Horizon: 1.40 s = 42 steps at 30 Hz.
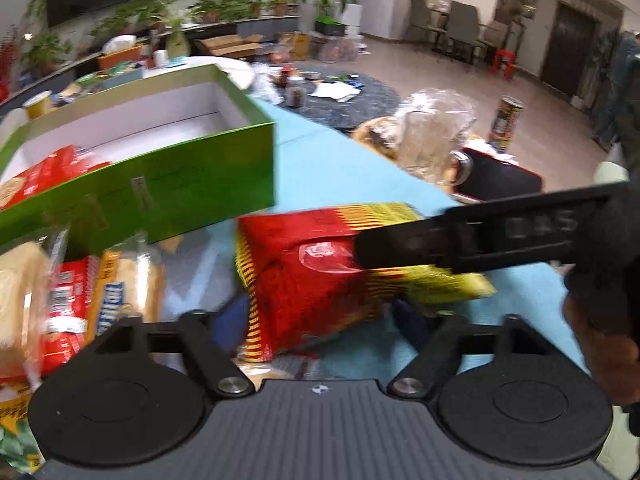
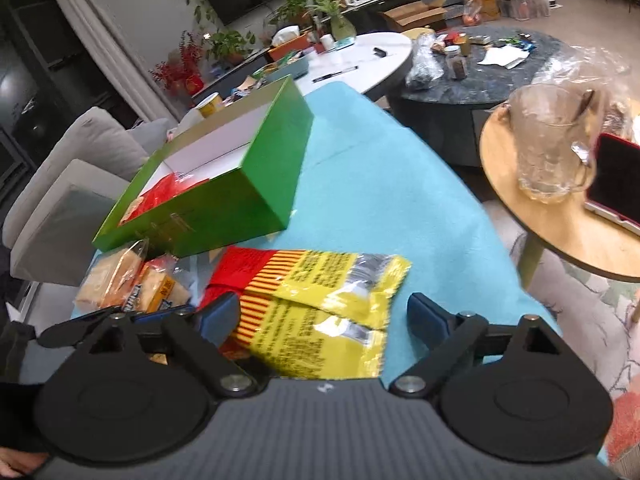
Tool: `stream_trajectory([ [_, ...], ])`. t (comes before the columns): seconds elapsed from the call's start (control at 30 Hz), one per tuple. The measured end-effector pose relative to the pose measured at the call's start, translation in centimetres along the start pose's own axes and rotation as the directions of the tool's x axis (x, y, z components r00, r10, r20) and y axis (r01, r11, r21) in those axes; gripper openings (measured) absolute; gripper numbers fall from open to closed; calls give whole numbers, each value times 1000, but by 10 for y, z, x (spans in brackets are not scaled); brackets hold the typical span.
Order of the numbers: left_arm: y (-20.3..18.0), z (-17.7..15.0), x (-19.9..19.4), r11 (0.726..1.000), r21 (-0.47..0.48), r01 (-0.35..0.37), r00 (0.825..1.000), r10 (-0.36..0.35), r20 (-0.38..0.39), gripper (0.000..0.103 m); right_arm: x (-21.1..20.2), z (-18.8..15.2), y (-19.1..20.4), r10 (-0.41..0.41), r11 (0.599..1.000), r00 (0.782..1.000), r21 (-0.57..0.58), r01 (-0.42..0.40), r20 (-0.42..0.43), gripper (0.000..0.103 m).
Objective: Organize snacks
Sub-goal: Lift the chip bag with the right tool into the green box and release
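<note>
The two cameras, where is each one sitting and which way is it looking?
Left wrist: sits on the left gripper, looking forward and down at the red and yellow snack bag and the green box; its own blue fingers are mostly hidden by the bag, and the other gripper's black finger crosses in from the right.
Right wrist: sits on the right gripper, looking down at the same bag, which lies between its blue fingers.
Shared: the bag, the green box, the blue cloth and the bread packets.
</note>
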State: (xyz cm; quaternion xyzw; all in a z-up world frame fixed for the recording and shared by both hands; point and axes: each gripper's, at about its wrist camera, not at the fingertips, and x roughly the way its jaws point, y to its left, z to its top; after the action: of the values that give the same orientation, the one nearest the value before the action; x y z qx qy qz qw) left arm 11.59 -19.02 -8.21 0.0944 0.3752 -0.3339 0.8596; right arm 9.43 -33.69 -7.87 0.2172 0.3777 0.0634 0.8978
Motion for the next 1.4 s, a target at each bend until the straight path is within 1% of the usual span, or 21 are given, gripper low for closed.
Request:
stream_trajectory([
  [0.03,0,1,-2,1000,-11,1,1000,-1,1,66,0,1,1,4,1000,1000,5,-4,-1,66],
  [0.1,-1,1,-10,1000,-14,-13,999,14,29,62,-5,2,3,-12,1000,1000,0,12,27,66],
  [0.23,-1,4,-41,1000,-14,-11,994,12,113,62,-25,6,7,37,999,996,2,-37,78,65],
  [0.43,2,14,-80,998,-2,-65,973,64,221,62,-51,18,38,81,996,983,-57,-73,163,65],
  [0.5,9,19,-87,997,-14,-79,968,80,239,62,-52,25,51,95,994,980,-78,-83,176,65],
  [0.57,19,26,-94,994,-29,-107,960,111,256,62,-50,34,63,110,991,976,-100,-93,185,65],
  [0.7,40,42,-103,987,-53,-149,946,159,283,62,-37,58,85,152,982,970,-143,-126,188,65],
  [0.87,62,59,-102,983,-72,-169,939,183,292,62,-23,78,99,183,974,962,-170,-149,201,65],
  [1.13,84,76,-80,976,-48,-214,939,219,265,62,5,94,93,210,970,959,-165,-179,191,65],
  [1.23,92,79,-68,975,-46,-218,941,223,254,62,15,98,92,210,968,959,-181,-176,191,65],
  [1.4,102,82,-48,976,-45,-212,950,216,223,62,32,101,90,189,972,966,-173,-158,177,65],
])
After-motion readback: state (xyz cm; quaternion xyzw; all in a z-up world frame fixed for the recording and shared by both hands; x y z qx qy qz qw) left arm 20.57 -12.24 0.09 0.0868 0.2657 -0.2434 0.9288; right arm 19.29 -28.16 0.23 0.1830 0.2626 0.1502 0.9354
